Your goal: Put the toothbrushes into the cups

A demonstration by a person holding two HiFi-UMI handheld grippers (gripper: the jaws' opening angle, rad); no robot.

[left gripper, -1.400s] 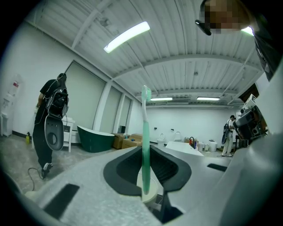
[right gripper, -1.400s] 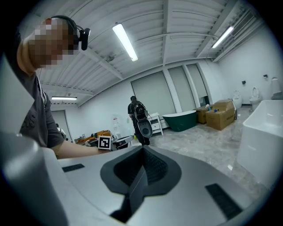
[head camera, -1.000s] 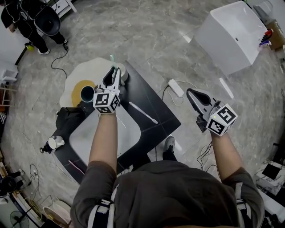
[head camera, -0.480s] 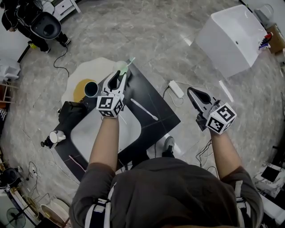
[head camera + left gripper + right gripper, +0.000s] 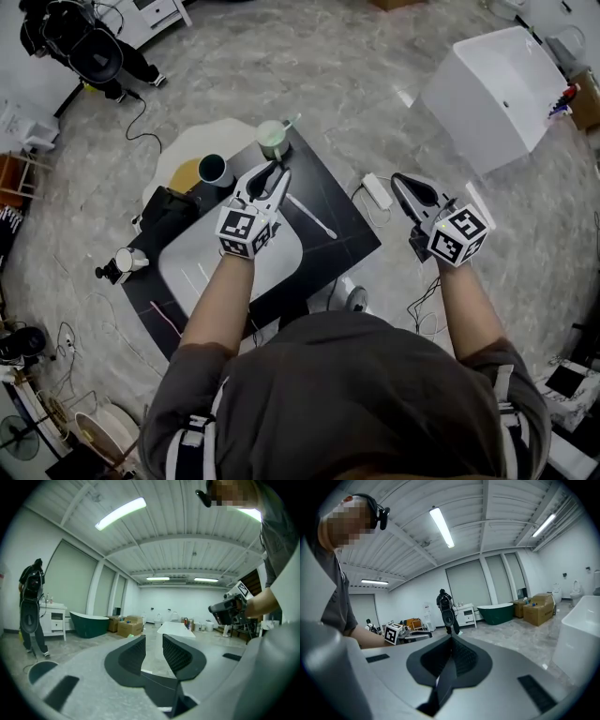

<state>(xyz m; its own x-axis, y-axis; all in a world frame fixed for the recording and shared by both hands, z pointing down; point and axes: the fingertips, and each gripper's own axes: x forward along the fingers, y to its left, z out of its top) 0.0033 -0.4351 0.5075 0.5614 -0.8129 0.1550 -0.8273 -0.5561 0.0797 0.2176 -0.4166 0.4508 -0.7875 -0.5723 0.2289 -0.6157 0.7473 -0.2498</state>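
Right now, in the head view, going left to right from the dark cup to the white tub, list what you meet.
dark cup → green cup → white toothbrush → power strip → white tub

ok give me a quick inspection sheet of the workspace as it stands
surface: black countertop with a white basin set in it
job's things: green cup holding a green toothbrush; dark cup, no brush showing; white toothbrush and pink toothbrush lying on the countertop
clutter: black bag-like thing; small bottle-like item
grippers: left gripper open, empty; right gripper shut, empty
cables: power strip and loose leads on the floor
surroundings: egg-shaped rug, white tub, person standing far off
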